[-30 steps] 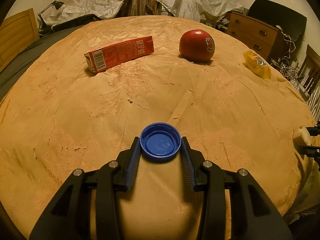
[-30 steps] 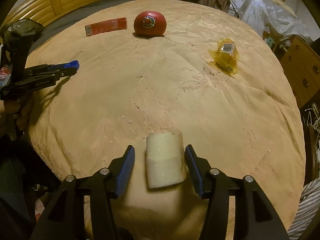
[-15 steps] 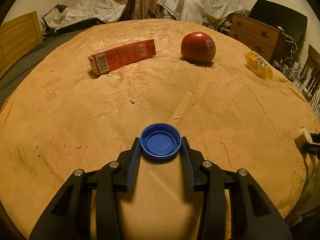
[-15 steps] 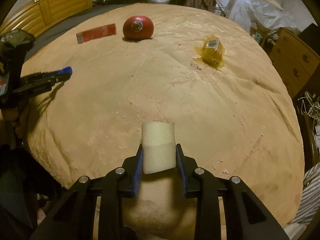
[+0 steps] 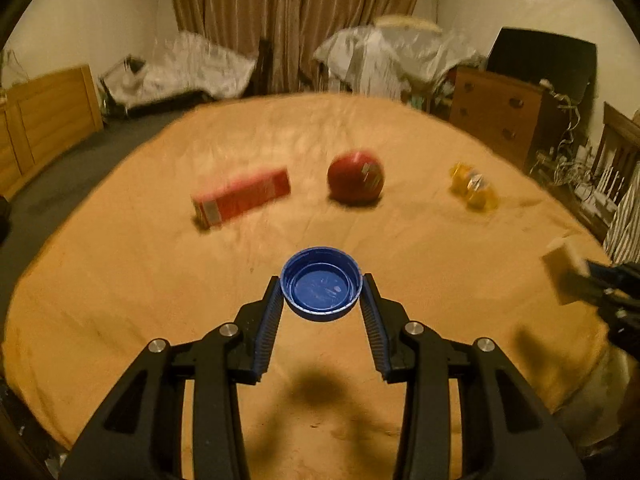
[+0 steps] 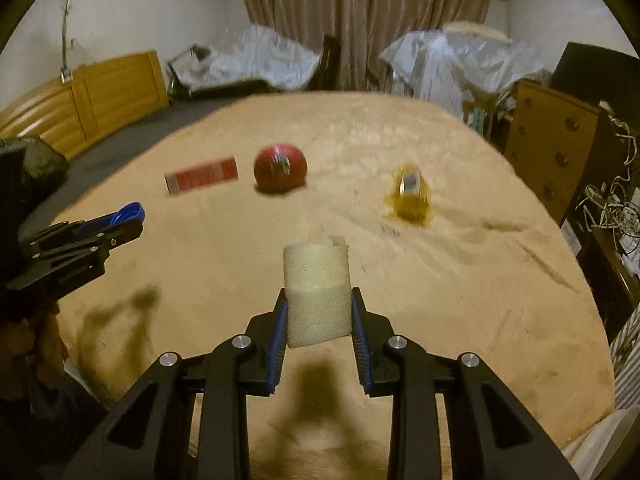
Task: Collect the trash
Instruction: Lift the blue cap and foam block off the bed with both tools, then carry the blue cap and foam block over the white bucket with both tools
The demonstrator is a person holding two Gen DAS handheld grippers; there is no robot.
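My left gripper [image 5: 321, 292] is shut on a blue bottle cap [image 5: 321, 283] and holds it above the tan blanket [image 5: 120, 280]; its shadow falls below. My right gripper [image 6: 318, 308] is shut on a pale foam block [image 6: 316, 292], also lifted off the blanket. The foam block [image 5: 564, 276] shows at the right edge of the left wrist view. The left gripper with the cap [image 6: 128, 214] shows at the left of the right wrist view. On the blanket farther off lie a red carton [image 5: 242, 196], a red round fruit [image 5: 355, 178] and a yellow wrapper [image 5: 474, 190].
The carton [image 6: 202, 174], fruit [image 6: 281, 168] and wrapper [image 6: 412, 194] lie in a row across the blanket. A wooden dresser [image 5: 500, 112] stands at the right, a wooden headboard [image 6: 80, 104] at the left, covered furniture and curtains behind.
Both grippers have risen off the blanket with their loads and tilted up toward the room. The right gripper closed on the foam block about a second ago.
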